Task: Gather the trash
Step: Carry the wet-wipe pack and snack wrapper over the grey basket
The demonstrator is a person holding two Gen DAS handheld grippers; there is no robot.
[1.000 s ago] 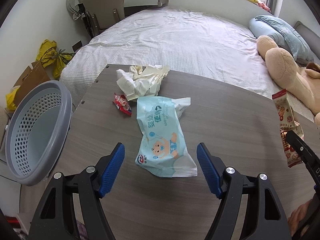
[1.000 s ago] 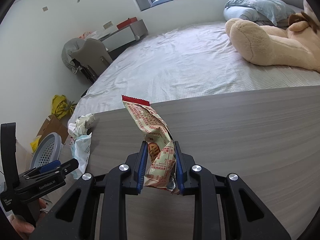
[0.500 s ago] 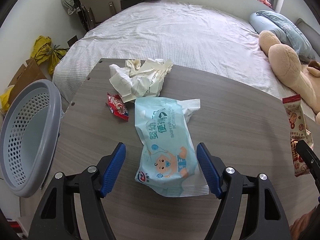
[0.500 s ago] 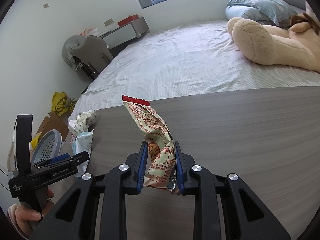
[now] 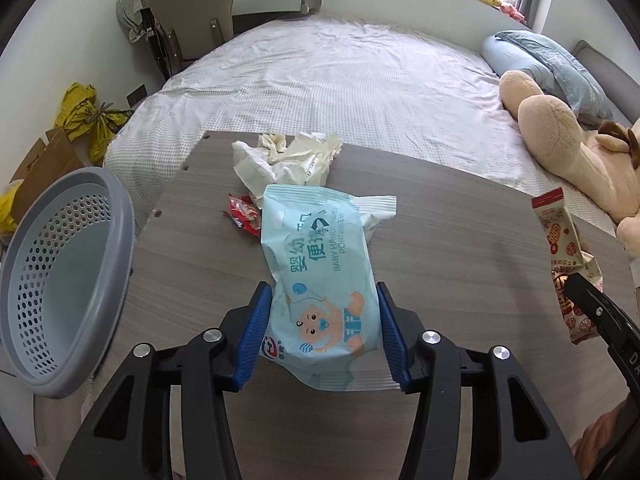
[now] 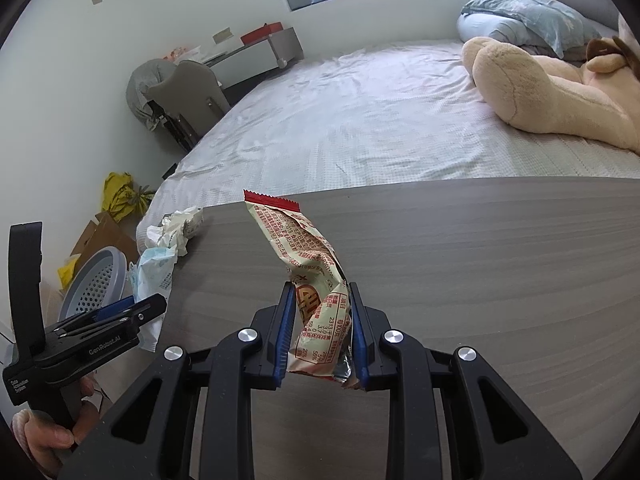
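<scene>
Grey wood-grain table (image 5: 460, 240), w/ a bed (image 5: 340, 80) just beyond its far edge. On the table, far left: crumpled paper (image 5: 292, 158). Just near of that, a small red wrapper (image 5: 242, 214) and, touching it on the right, a blue wipes pack (image 5: 320, 280) lying lengthwise toward the near edge. Rest of the tabletop to the right is bare wood. On the bed, far right: plush bear (image 6: 552, 92) & blue pillow (image 6: 528, 18).

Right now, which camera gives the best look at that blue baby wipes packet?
The left wrist view: the wipes packet lies face up on the table, print readable, between the left gripper pads. The right wrist view shows only a crumpled sliver of it at the table's far left edge, partly behind that gripper.
</scene>
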